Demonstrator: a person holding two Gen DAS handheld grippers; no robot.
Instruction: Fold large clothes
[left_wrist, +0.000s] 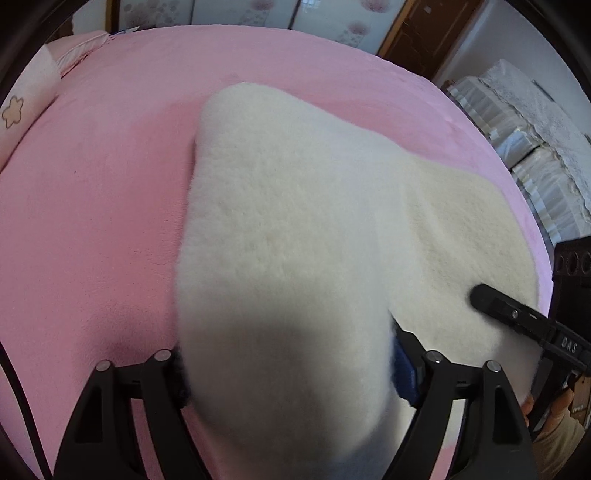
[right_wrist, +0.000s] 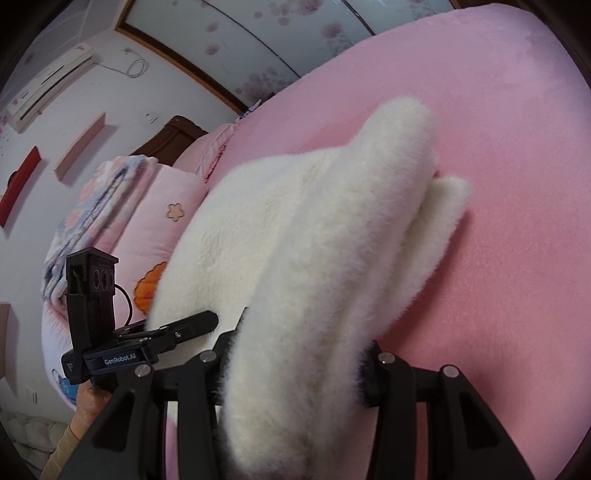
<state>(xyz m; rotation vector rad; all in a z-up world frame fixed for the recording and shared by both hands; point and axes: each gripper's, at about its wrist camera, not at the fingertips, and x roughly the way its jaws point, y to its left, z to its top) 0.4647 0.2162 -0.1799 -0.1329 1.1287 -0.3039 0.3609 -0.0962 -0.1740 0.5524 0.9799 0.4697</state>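
Note:
A white fluffy garment (left_wrist: 288, 206) lies on the pink bed (left_wrist: 92, 206). My left gripper (left_wrist: 288, 373) is shut on a thick fold of it at the near edge and lifts that fold. My right gripper (right_wrist: 295, 369) is shut on another bunched fold of the white fluffy garment (right_wrist: 295, 229), which drapes over its fingers. The right gripper shows in the left wrist view (left_wrist: 517, 317) at the right, over the garment. The left gripper shows in the right wrist view (right_wrist: 184, 328) at the left, close beside the right one. A narrow part of the garment (right_wrist: 443, 206) sticks out toward the far side.
Pink pillows (right_wrist: 159, 221) and a folded floral blanket (right_wrist: 92, 206) lie at the head of the bed (right_wrist: 498, 184). Stacked covered bedding (left_wrist: 535, 147) stands beyond the bed's right edge. A wardrobe (left_wrist: 258, 11) with flowered panels and a wooden door (left_wrist: 428, 29) are behind.

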